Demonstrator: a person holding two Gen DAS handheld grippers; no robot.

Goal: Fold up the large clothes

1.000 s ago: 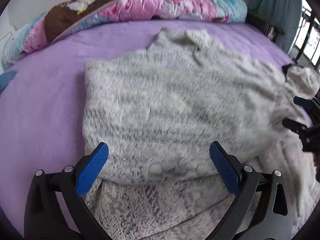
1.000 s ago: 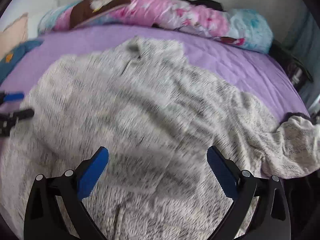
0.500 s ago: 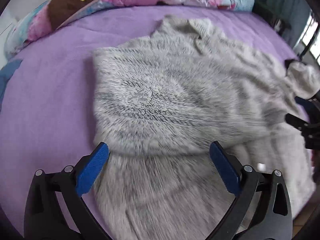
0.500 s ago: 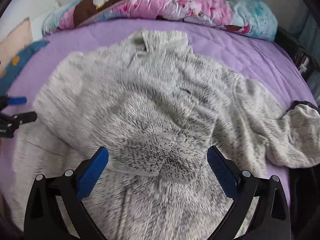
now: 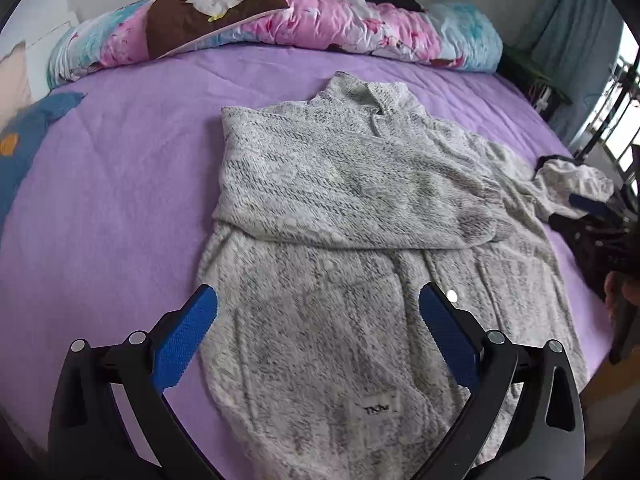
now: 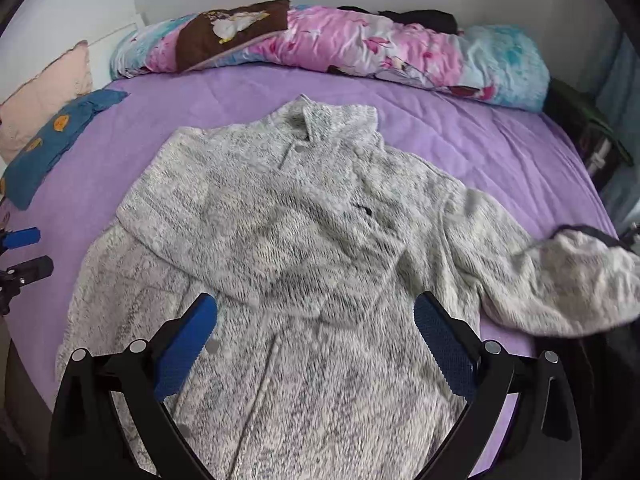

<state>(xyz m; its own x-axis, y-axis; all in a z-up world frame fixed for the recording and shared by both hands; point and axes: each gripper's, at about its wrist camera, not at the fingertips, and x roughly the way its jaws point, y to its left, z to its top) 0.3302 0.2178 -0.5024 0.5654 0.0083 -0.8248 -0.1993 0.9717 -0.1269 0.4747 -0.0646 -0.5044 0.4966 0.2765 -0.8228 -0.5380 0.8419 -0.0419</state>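
A grey fleece jacket (image 5: 352, 216) is lying front-up on the purple bedsheet (image 5: 104, 184), collar (image 6: 332, 120) pointing toward the rolled floral quilt (image 5: 360, 28) at the head of the bed. One sleeve (image 5: 360, 196) is lying folded across the chest, its cuff reaching toward the far side; the other sleeve (image 6: 560, 276) is trailing off to the right edge of the bed, its end bunched up. Compared with half a second ago, both cameras are sitting higher and farther back: more of the lower body and hem of the jacket is showing, a white label (image 5: 378, 406) near the hem is now visible in the left wrist view, and the motion blur is gone. The jacket itself is lying as before.

The left gripper (image 5: 318, 334) is hovering above the lower half of the jacket with its blue pads (image 5: 184, 340) spread wide, holding nothing. The right gripper (image 6: 316, 338) is likewise hanging over the jacket's middle, jaws wide apart and empty. A blue cushion (image 6: 56, 140) and a peach pillow (image 6: 44, 92) are resting at the left margin of the bed.
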